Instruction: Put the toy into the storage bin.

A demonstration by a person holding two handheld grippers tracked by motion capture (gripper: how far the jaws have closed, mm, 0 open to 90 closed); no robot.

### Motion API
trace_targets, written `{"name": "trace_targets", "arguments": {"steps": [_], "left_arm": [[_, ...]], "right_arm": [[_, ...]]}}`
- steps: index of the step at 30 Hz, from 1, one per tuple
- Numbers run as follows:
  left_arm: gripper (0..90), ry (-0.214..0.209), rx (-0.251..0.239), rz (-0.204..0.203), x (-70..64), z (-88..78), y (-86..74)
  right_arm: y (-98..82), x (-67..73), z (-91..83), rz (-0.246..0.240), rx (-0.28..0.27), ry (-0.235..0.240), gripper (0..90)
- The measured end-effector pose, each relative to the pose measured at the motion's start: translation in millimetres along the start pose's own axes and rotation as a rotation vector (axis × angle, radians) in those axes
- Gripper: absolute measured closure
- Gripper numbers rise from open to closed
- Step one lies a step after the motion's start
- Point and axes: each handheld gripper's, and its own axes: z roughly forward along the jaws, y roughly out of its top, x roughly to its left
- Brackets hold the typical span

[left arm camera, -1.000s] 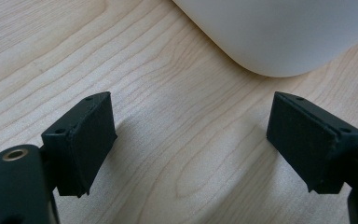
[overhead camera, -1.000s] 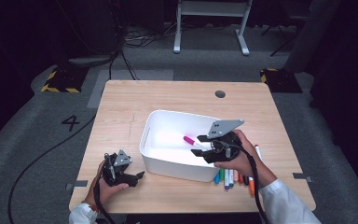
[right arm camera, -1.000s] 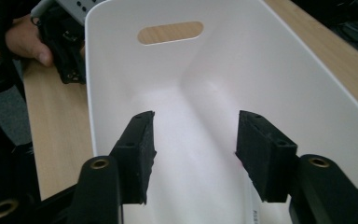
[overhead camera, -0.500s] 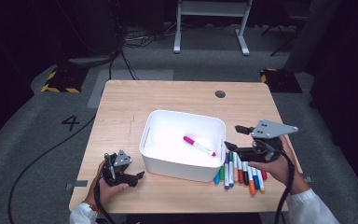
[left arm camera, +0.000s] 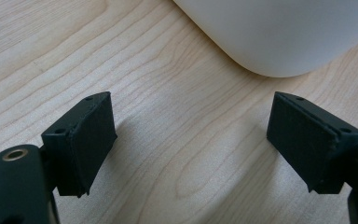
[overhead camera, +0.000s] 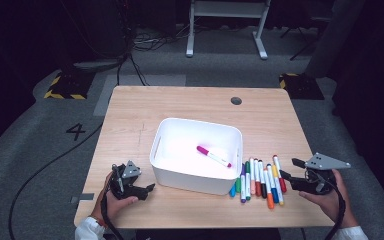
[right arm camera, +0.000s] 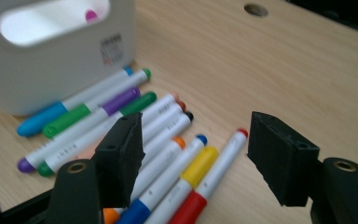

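A white bin (overhead camera: 196, 150) stands mid-table with a pink marker (overhead camera: 213, 156) lying inside. Several coloured markers (overhead camera: 260, 180) lie in a row just right of the bin. My right gripper (overhead camera: 288, 168) hovers low at the right end of that row. It is open, its jaws have just been opening, and nothing is gripped. The right gripper view has its jaws (right arm camera: 196, 126) wide over the red-capped marker (right arm camera: 214, 172) and its neighbours, with the bin (right arm camera: 51, 60) beyond. My left gripper (overhead camera: 147, 191) rests open on the table left of the bin, empty (left arm camera: 193, 116), facing the bin's corner (left arm camera: 279, 32).
A round cable hole (overhead camera: 236, 100) sits in the tabletop near the far edge. Bare wood lies behind and left of the bin. The table's front edge runs close under both hands. Dark floor with cables and a frame stand lies beyond.
My right gripper has moved from over the bin to the right and down, ending beside the marker row. The pink marker now lies free in the bin. The left gripper has stayed put.
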Motion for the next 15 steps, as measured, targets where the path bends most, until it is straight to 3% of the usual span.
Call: {"name": "trace_targets", "arguments": {"steps": [6,10,15], "left_arm": [[15.4,0.000,-0.001,0.000,0.0,0.3,0.1],[15.4,0.000,-0.001,0.000,0.0,0.2,0.1],[15.5,0.000,-0.001,0.000,0.0,0.3,0.1]], "right_arm": [[-30.8,-8.7,14.5,0.061,0.048,-0.014,36.3],[-39.9,-9.2,22.9,0.065,0.076,-0.023,38.3],[-50.2,-11.5,33.9,0.103,0.105,-0.010,39.6]]}}
